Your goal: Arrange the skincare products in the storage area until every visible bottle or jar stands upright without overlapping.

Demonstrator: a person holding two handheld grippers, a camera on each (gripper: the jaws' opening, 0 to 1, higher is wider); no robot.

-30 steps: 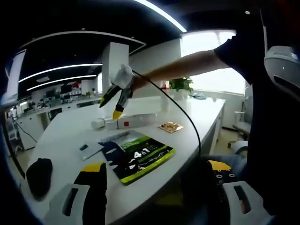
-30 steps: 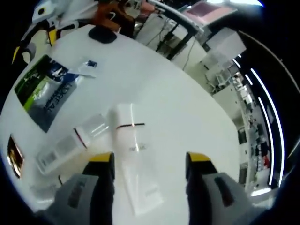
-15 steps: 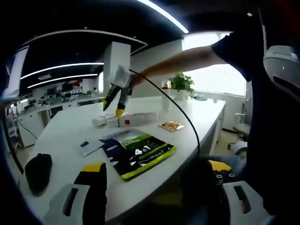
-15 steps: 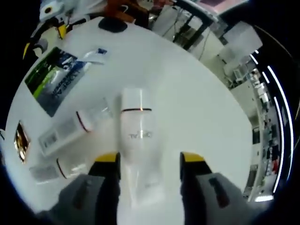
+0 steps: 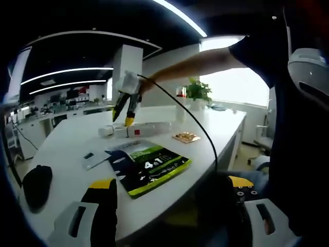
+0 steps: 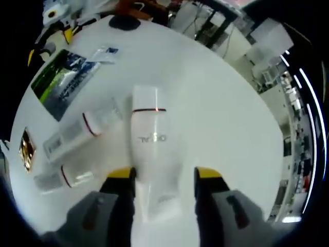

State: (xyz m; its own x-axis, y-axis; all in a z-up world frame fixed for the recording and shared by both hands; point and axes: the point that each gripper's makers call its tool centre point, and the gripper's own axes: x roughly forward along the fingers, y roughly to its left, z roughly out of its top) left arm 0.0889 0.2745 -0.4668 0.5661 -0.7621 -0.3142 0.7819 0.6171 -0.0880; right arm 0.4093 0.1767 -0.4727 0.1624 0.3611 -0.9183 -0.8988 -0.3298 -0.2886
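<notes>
A large white tube with a red band lies flat on the white table. My right gripper is open and straddles the tube's flat end, one jaw close on each side. Two smaller white tubes with clear caps lie flat to its left. In the left gripper view the right gripper points down over the lying tubes, held by a person's arm. My left gripper hangs open at the table's near edge with nothing between its jaws.
A green and dark packet lies flat near the table's front, with a small sachet to its left and a gold sachet to its right. A black object sits near the left edge. A potted plant stands at the back.
My right gripper has come down along the large tube and its jaws have narrowed around it. The left gripper has barely moved.
</notes>
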